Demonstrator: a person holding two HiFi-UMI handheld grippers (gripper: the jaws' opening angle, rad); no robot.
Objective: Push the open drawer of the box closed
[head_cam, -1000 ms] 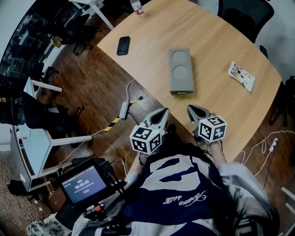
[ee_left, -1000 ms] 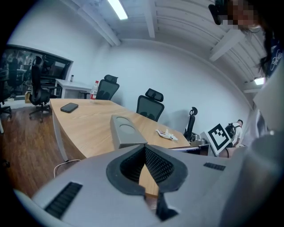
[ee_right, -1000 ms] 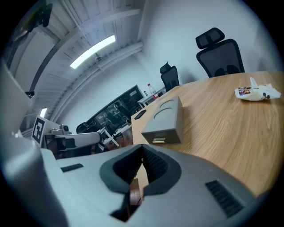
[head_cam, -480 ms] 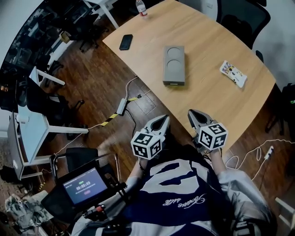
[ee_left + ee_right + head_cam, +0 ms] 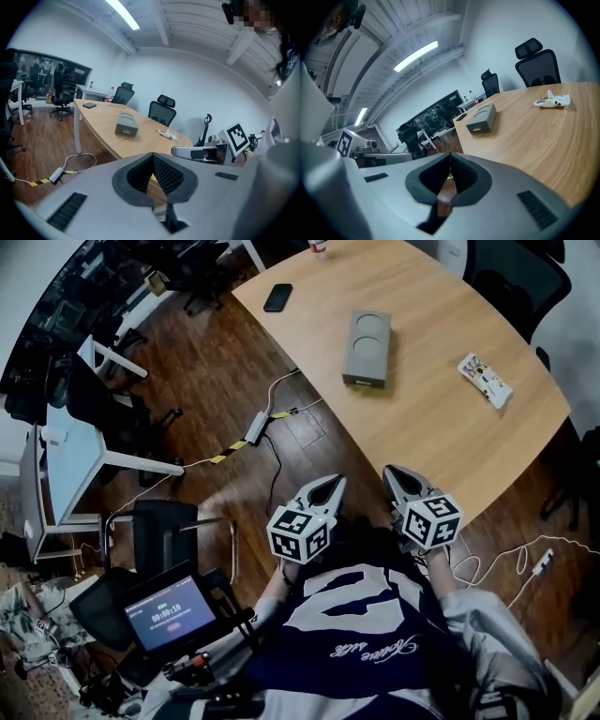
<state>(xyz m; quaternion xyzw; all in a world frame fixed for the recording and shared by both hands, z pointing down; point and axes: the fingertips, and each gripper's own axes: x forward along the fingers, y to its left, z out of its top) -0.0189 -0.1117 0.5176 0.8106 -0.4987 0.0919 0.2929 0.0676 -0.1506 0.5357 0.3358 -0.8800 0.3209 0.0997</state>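
A grey box (image 5: 367, 346) with two round recesses in its lid lies on the wooden table (image 5: 441, 427), far ahead of both grippers. Its drawer front (image 5: 365, 381) faces me and carries a small pale handle; how far it stands out I cannot tell. The same box (image 5: 126, 124) shows in the left gripper view and again in the right gripper view (image 5: 483, 119). My left gripper (image 5: 332, 483) and right gripper (image 5: 390, 472) are held close to my chest, short of the table's near edge. Both are shut and hold nothing.
On the table lie a black phone (image 5: 277, 297) at the far left and a snack packet (image 5: 487, 381) at the right. A black office chair (image 5: 517, 277) stands behind it. A power strip with cables (image 5: 255, 427) lies on the wood floor, and a screen (image 5: 169, 615) sits at lower left.
The table and the box have slid up and away in the head view, so I stand farther from them. Both grippers stay shut in the same place before my chest.
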